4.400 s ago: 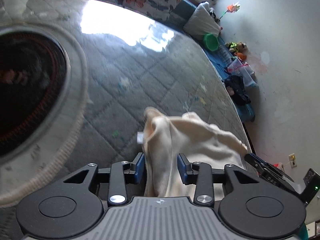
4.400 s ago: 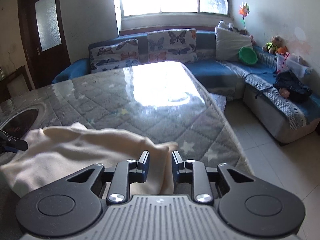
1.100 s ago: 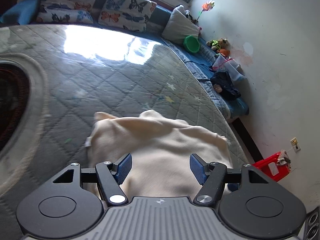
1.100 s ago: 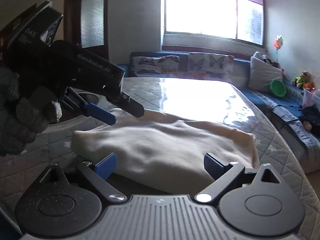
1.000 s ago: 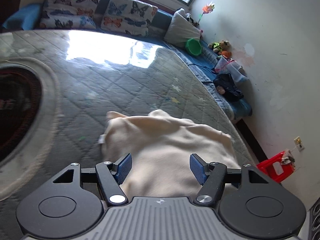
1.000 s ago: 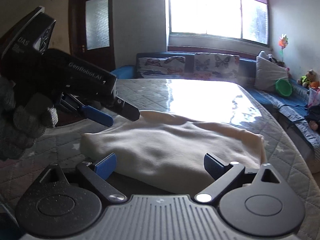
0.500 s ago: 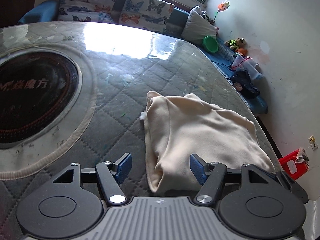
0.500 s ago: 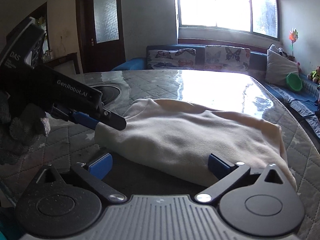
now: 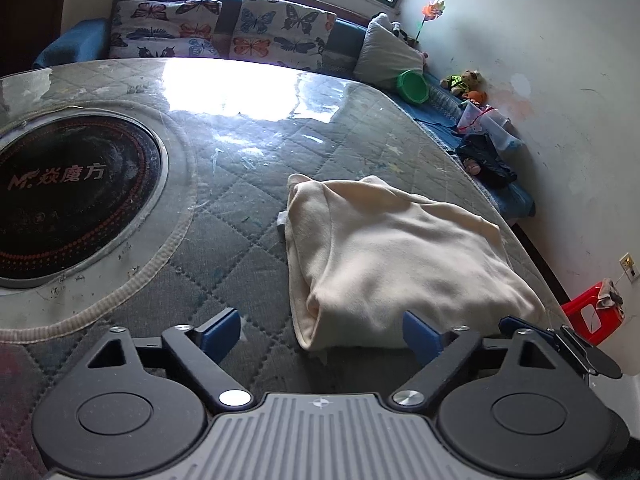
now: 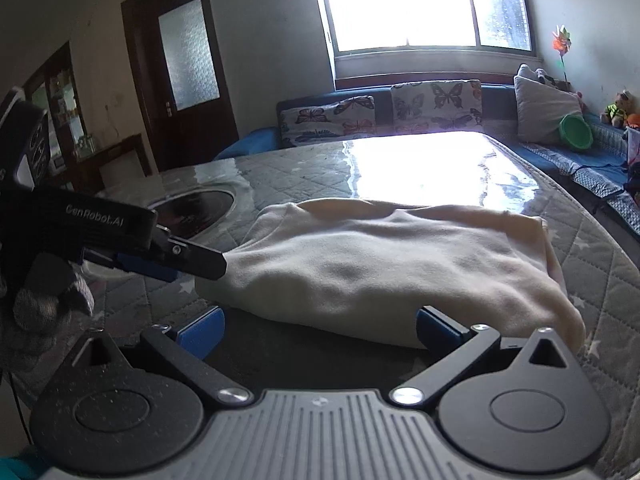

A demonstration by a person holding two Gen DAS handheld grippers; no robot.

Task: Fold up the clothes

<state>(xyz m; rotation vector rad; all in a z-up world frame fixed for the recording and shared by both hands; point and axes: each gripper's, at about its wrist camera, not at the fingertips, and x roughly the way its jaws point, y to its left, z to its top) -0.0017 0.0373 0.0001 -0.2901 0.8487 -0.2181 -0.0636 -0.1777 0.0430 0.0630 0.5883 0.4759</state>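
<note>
Garment lies folded; left gripper opening above.

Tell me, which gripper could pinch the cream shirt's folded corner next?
Probably the left gripper: its opening jaws frame the near corner of the cream shirt. The right gripper is open too, but faces the long edge.

Both wrist cameras sit low and close to the folded cream garment. The left looks steeply down from its near edge; the right looks flatter across it toward the window.
</note>
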